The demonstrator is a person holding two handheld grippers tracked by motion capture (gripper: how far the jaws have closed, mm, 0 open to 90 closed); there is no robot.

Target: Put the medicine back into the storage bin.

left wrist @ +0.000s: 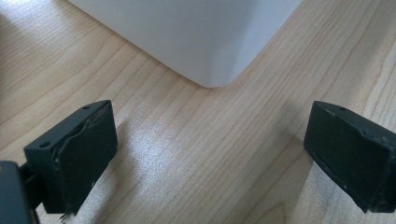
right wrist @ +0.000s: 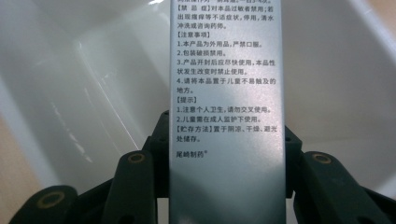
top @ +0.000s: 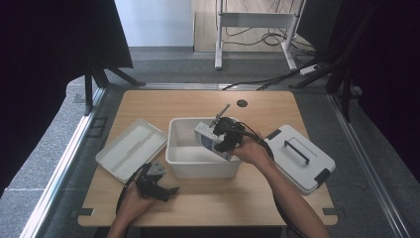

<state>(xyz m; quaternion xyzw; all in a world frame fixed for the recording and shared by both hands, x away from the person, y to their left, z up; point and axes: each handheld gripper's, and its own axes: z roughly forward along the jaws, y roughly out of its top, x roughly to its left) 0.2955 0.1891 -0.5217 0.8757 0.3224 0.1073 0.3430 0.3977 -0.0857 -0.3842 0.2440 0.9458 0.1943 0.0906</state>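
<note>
Nearest to the person, the left tool (top: pixel 171 190) rests low on the table (top: pixel 208 201), just in front of the white tub (top: pixel 173 157). Its two black pads (left wrist: pixel 77 154) stand wide apart with nothing between them, only bare wood. A corner of the tub shows just ahead of them.

A little farther on, the right tool (top: pixel 218 138) holds a small silver-grey medicine box (right wrist: pixel 226 116) over the open tub. Its jaws are closed on the two narrow sides of the box, near one end. The box is tilted, with its far end pointing down into the tub. It is not on the tub floor yet.

The box is thin card with small printed writing on it. It looks light and stiff, but a hard squeeze could dent it. The shiny face may be a bit slippery, so the narrow sides are a good place to hold it, as now. A soft grip near one end lets the other end go down first.

To the left of the tub lies a flat white tray (top: pixel 131 148). To the right lies the tub's lid (top: pixel 297 156) with its dark handle. Past the table are grey floor and a white frame (top: pixel 255 22) with cables.
</note>
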